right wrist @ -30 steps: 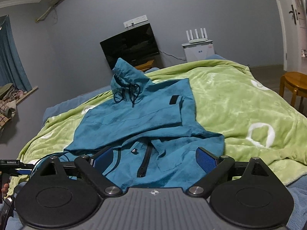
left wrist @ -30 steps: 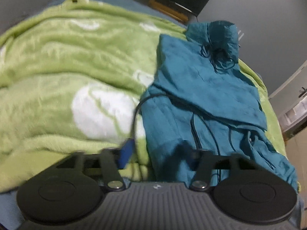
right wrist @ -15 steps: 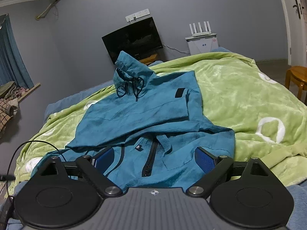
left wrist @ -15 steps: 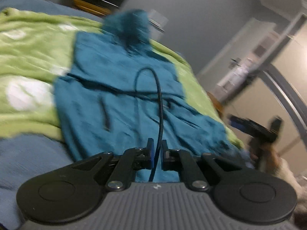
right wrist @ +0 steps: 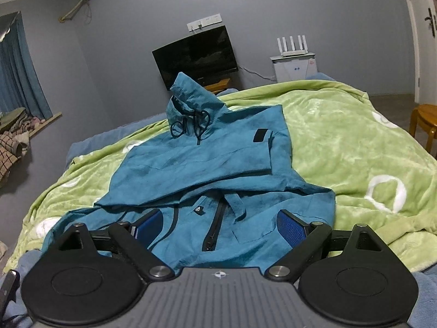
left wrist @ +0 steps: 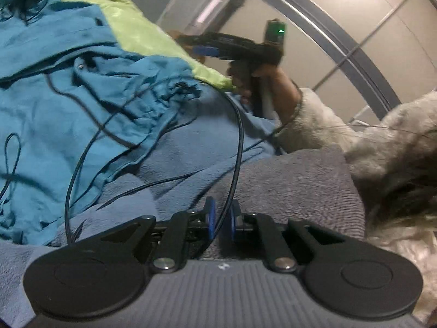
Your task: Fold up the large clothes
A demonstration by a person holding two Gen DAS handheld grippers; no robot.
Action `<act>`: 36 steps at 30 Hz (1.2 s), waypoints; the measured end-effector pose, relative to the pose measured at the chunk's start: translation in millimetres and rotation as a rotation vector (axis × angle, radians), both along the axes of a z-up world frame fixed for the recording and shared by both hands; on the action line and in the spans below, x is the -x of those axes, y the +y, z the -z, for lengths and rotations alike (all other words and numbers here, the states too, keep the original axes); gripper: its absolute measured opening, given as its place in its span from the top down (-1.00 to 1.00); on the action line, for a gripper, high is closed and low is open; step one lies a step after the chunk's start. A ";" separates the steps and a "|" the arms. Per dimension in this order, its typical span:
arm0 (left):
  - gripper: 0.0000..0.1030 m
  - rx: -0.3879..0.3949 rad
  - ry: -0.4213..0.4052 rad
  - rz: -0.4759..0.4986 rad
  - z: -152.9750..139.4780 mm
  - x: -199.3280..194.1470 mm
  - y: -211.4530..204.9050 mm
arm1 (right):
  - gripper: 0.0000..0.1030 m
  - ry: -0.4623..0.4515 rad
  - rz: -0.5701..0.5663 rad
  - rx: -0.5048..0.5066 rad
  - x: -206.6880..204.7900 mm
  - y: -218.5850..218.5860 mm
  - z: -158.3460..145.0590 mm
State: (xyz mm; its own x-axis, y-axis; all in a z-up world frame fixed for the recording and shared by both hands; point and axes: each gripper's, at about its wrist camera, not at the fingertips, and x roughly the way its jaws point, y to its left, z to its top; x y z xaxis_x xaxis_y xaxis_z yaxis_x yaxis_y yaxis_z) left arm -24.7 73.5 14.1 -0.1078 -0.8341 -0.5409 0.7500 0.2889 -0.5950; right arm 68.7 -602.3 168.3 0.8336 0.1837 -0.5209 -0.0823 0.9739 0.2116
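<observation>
Teal hooded jacket (right wrist: 196, 164), partly folded, centre of green blanket (right wrist: 341, 142).

Sleeves laid across chest; near hem, lengthwise folds outstanding. Right gripper (right wrist: 218, 225) spread wide over near hem, holding nothing. Left gripper (left wrist: 221, 218) closed, seemingly pinching only a thin black cable (left wrist: 239, 147), near bed edge.

A green blanket (right wrist: 341, 142) with white rings is lying spread over the bed, with a blue sheet (right wrist: 90, 142) showing at its far edge. A dark television (right wrist: 195, 54) is hanging on the grey wall, and a white router (right wrist: 293, 46) is sitting on a white box (right wrist: 295, 68) beside it. A wooden stool (right wrist: 424, 123) is standing at the right. Blue curtains (right wrist: 19, 73) are hanging at the left.
</observation>
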 end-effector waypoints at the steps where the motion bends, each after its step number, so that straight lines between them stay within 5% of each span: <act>1: 0.87 0.006 -0.006 -0.007 -2.7 0.0 2.2 | -0.79 0.002 0.003 0.000 0.0 -0.9 0.6; 2: 0.73 0.008 -0.009 -0.029 -4.1 -2.6 5.6 | -0.79 0.004 0.007 -0.003 -0.3 -2.4 1.0; 4: -0.37 -0.022 -0.024 -0.103 -3.6 -6.3 15.4 | -0.79 0.012 0.019 -0.010 -1.4 -5.7 2.5; 5: -0.56 -0.061 -0.055 -0.167 -4.8 -8.4 19.7 | -0.79 0.017 0.025 -0.016 -2.0 -7.0 3.3; 8: -0.61 -0.128 -0.162 -0.277 -11.0 -7.2 28.9 | -0.79 0.022 0.026 -0.023 -2.3 -8.4 5.9; 13: -0.64 -0.072 -0.180 -0.350 -19.5 -8.0 49.0 | -0.79 0.030 0.023 -0.022 -1.9 -7.1 9.1; 18: -0.64 -0.134 -0.305 -0.543 -34.4 -8.9 62.8 | -0.79 0.015 0.030 -0.004 0.8 -7.3 6.5; 20: -0.51 -0.080 -0.274 -0.559 -37.8 -14.1 79.4 | -0.79 0.011 0.029 -0.015 2.1 -9.4 6.0; 22: 0.70 -0.040 -0.231 -0.554 -39.4 -18.9 89.4 | -0.79 0.010 0.030 -0.018 3.1 -10.7 5.9; 23: 0.91 -0.065 -0.229 -0.590 -39.8 -21.5 93.3 | -0.79 0.010 0.031 -0.018 3.6 -11.2 6.1; 29: 1.00 -0.029 -0.322 -0.733 -52.7 -16.3 116.0 | -0.79 0.005 0.029 -0.025 4.9 -10.6 5.5; 36: 1.00 0.018 -0.384 -1.048 -95.0 0.4 204.0 | -0.79 -0.014 0.052 -0.033 7.3 -13.8 1.8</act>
